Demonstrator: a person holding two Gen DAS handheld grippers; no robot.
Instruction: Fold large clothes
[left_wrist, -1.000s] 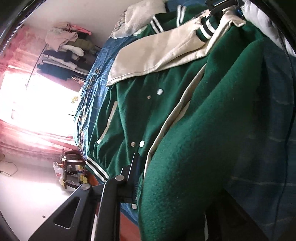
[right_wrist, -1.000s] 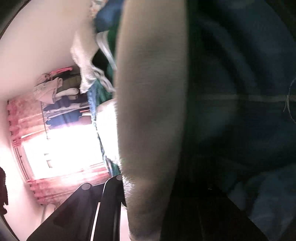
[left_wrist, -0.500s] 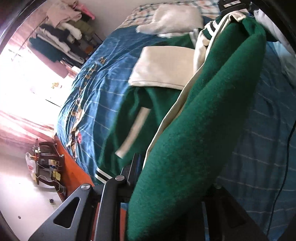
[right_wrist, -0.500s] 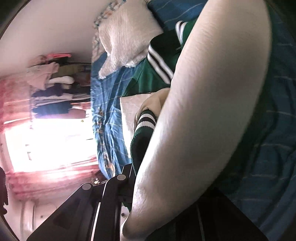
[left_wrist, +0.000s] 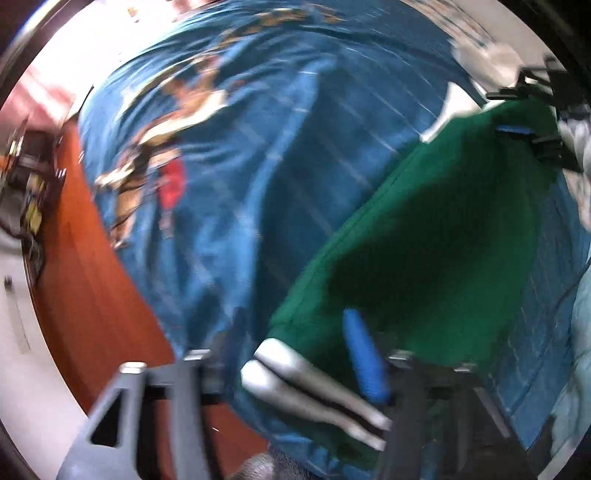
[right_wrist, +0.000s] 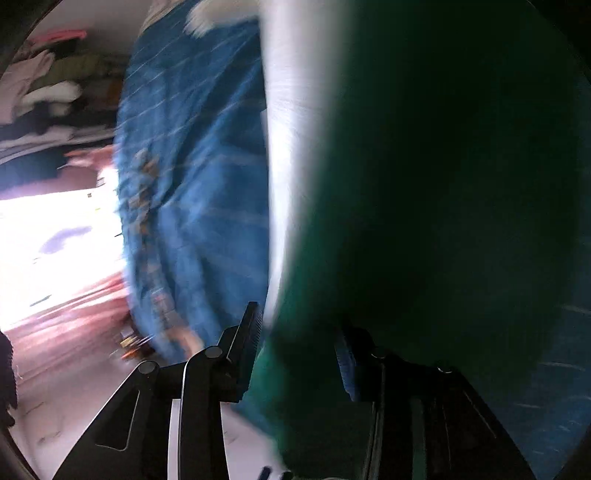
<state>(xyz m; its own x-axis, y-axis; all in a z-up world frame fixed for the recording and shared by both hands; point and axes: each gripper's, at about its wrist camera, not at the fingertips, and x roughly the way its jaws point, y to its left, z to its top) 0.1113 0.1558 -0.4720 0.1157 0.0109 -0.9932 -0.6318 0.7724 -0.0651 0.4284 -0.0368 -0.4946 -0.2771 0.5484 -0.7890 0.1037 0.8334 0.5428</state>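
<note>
The green varsity jacket (left_wrist: 424, 236) with a white-striped hem hangs stretched between both grippers above the blue bedspread (left_wrist: 236, 155). My left gripper (left_wrist: 295, 365) is shut on its striped hem corner. The right gripper shows at the far top right of the left wrist view (left_wrist: 532, 114), holding the jacket's other end. In the right wrist view the jacket (right_wrist: 424, 206), with a cream sleeve or lining strip beside it, fills the right side, and my right gripper (right_wrist: 295, 354) is shut on its cloth. Both views are motion-blurred.
The blue bedspread (right_wrist: 192, 177) covers the bed, with an orange-brown bed frame (left_wrist: 92, 280) at its foot. A clothes rack (right_wrist: 48, 96) stands by the bright window. A white fluffy pillow (left_wrist: 495, 62) lies at the bed's head.
The jacket has been lifted off the bed and swung right; the bedspread where it lay is now bare. Both grippers moved fast with it.
</note>
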